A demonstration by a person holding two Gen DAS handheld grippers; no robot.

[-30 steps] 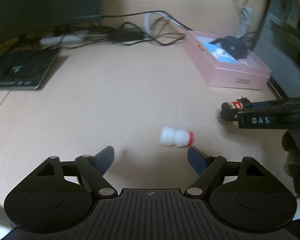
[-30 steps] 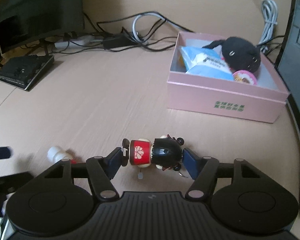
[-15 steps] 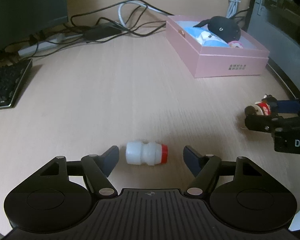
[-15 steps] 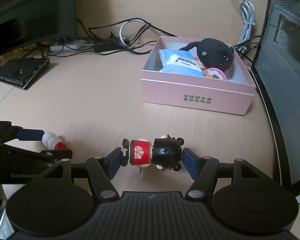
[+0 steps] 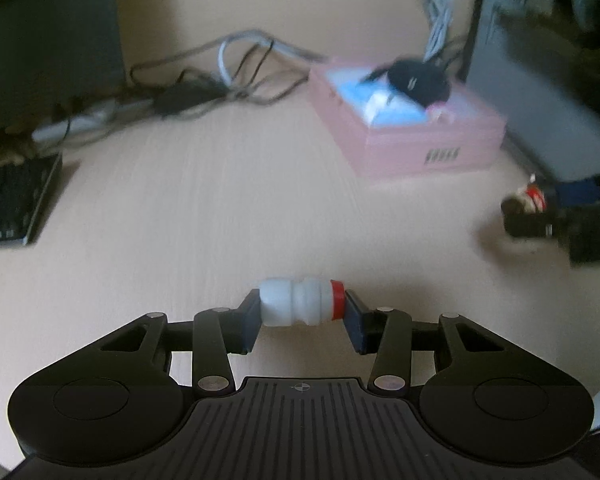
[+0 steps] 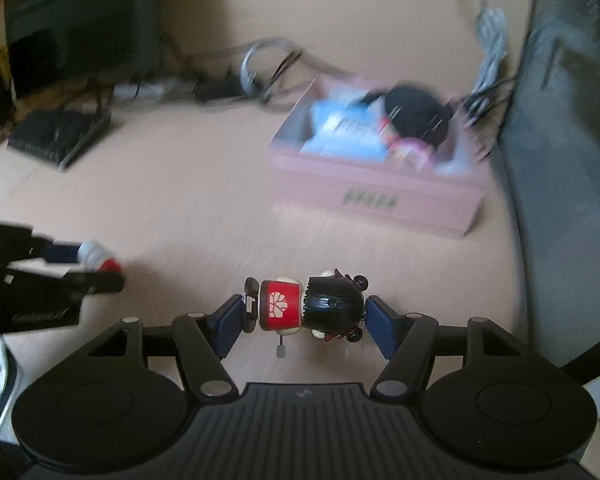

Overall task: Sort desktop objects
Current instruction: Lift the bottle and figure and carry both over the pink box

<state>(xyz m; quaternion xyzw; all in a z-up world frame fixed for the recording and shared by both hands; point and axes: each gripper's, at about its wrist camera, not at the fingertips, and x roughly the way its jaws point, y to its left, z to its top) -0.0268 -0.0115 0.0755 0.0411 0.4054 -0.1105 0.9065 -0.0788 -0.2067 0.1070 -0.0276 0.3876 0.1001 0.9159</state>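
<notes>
My left gripper (image 5: 302, 312) is shut on a small white bottle with a red cap (image 5: 300, 307), held sideways above the wooden desk. My right gripper (image 6: 306, 314) is shut on a small doll with a red body and black hair (image 6: 310, 308), also held sideways. The pink box (image 6: 374, 196) stands ahead at the right and holds a blue packet, a black plush toy and a small pink item. In the left wrist view the box (image 5: 428, 148) is far right, and the right gripper with the doll (image 5: 530, 200) is at the right edge.
A black keyboard (image 5: 12, 200) lies at the left. A monitor (image 6: 80, 20) and tangled cables with a power strip (image 5: 188, 92) are at the back. A dark computer case (image 6: 560, 140) stands right of the box.
My left gripper has closed on the white bottle and lifted it off the desk. Both grippers are moving, the views are blurred. The right gripper still holds the doll.
</notes>
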